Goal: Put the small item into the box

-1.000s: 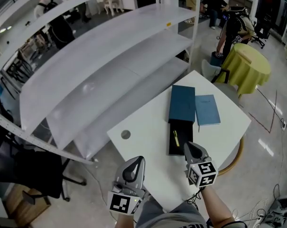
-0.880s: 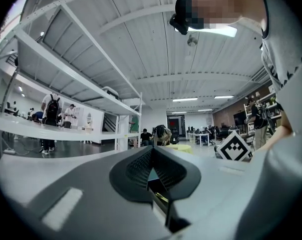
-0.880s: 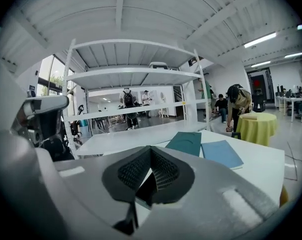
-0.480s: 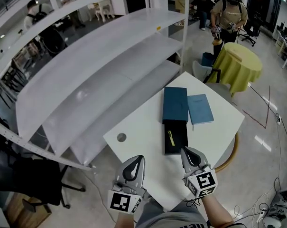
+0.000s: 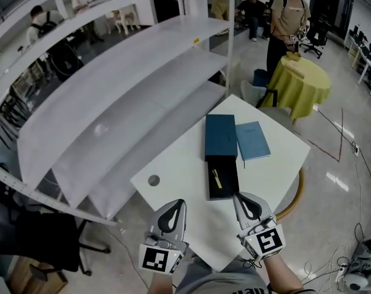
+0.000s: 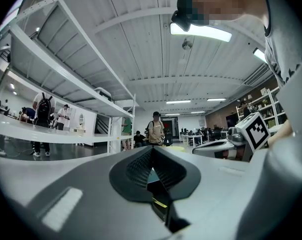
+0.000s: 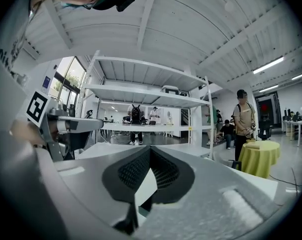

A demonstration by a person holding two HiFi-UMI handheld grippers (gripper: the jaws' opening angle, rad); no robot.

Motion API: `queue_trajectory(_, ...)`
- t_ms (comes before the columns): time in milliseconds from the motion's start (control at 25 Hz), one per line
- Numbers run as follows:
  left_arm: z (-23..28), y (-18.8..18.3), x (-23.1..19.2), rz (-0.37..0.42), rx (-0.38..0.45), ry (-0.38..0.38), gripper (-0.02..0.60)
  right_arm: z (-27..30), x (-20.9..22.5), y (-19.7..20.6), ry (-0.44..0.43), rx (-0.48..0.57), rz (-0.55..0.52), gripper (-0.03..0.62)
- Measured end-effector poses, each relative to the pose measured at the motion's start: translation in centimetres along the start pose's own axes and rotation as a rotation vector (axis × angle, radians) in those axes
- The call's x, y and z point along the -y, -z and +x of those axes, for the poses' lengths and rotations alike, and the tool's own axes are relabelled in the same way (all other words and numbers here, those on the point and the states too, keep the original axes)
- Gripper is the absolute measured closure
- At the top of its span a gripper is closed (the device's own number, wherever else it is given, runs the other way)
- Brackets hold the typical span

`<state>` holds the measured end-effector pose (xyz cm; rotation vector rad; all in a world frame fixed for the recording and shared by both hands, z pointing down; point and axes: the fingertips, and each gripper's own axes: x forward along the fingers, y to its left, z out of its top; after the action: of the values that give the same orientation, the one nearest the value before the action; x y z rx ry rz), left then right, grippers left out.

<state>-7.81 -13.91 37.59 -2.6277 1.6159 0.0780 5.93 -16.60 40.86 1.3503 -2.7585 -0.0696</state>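
While the small item [image 5: 216, 177] stays in the box [image 5: 229, 189], both jaws remain closed.

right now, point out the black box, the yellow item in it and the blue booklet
black box [image 5: 229, 179]: head view, bare inner floor
yellow item [image 5: 216, 178]: head view, its middle
blue booklet [image 5: 252, 141]: head view, cover centre

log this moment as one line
left tool: shut, empty | right tool: shut, empty | yellow item: inside open black box | teal lid: off, on table

White shelving [image 5: 130, 90]; yellow-draped round table [image 5: 302, 78]; glossy floor [image 5: 351, 164].
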Motion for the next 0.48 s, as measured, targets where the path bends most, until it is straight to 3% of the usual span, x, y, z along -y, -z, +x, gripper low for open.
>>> queue_trajectory(480,0.3,-0.2,0.4,-0.001,0.010,0.041,0.568,-2.2,0.0,-1.8,0.040,0.042,0.003,0.592)
